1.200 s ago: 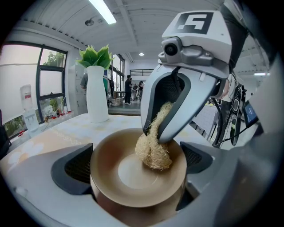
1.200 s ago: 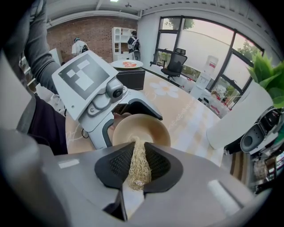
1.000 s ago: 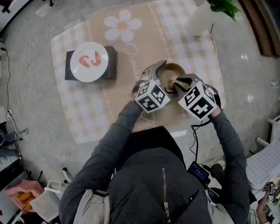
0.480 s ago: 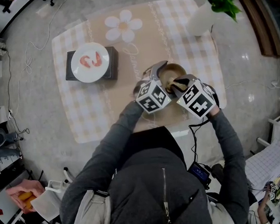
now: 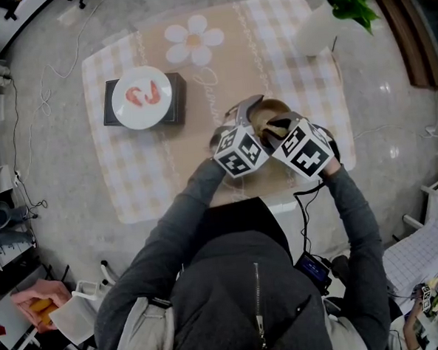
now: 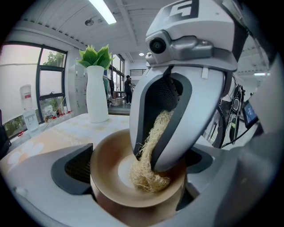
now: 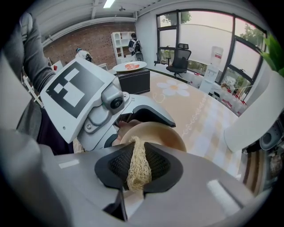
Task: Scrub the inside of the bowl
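The bowl (image 6: pixel 108 170) sits over the near right part of the tabletop (image 5: pixel 131 183), tipped so its hollow opens toward you. That tilt is what lets a tool come in from above. No view shows whether its base touches the tabletop.

Your left tongs (image 5: pixel 248 115) are clamped on the bowl from outside, one dark pad against each flank. This grip leaves the whole inside free and braces the bowl against the push of scrubbing.

Inside the bowl lies the scrubber (image 6: pixel 148 173), a pale, stringy bundle of fibre. Your right tongs (image 6: pixel 151 159) pinch it along its length, with the tuft sticking out past the tips. Only that tuft meets the bowl, low on the inner wall near the bottom, so the soft fibre rubs the surface and the hard tips stay off it. In the right gripper view the strand runs straight down the middle of the two pads, which looks like a firm, centred hold.

By my reading, the scrubbing is under way. The upper wall and the rim nearest the left pads look hardest to reach from this angle.

Further out, a white vase (image 6: pixel 96 93) of green leaves stands at the far right corner. A plate (image 5: pixel 140 96) rests on a dark box (image 5: pixel 173 107) to the left, both well apart from the work.
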A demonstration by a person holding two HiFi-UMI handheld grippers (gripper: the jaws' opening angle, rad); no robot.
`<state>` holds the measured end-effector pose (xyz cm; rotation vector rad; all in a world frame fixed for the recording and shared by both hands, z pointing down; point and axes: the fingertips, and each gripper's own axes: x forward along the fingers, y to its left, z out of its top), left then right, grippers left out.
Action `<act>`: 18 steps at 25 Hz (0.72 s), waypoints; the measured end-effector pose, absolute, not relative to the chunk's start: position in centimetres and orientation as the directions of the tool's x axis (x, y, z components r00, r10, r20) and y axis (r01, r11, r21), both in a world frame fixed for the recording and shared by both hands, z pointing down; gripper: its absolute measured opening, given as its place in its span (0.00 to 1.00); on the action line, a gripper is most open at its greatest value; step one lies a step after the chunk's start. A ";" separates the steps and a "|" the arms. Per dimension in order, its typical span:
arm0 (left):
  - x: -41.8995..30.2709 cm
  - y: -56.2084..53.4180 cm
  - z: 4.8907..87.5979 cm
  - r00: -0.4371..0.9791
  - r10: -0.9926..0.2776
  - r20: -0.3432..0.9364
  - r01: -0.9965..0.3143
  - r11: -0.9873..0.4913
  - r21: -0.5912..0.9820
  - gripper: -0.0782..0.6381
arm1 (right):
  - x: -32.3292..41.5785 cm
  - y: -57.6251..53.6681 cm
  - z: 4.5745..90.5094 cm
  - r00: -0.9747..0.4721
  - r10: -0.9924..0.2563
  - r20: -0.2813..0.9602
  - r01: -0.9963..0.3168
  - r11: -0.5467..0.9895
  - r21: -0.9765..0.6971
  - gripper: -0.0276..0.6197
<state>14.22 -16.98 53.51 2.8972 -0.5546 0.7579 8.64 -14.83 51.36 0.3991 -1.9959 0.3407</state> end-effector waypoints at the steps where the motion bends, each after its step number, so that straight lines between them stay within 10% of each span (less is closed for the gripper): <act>1: 14.2 -17.0 53.5 0.810 -0.322 0.490 -0.369 -0.929 0.001 0.94 | 8.5 -14.9 51.4 -0.421 -0.129 0.898 -0.420 0.905 -0.067 0.13; 18: 14.2 -17.0 53.4 0.811 -0.322 0.489 -0.370 -0.929 0.001 0.94 | 7.6 -17.2 51.7 -0.432 -0.171 0.886 -0.448 0.893 -0.046 0.13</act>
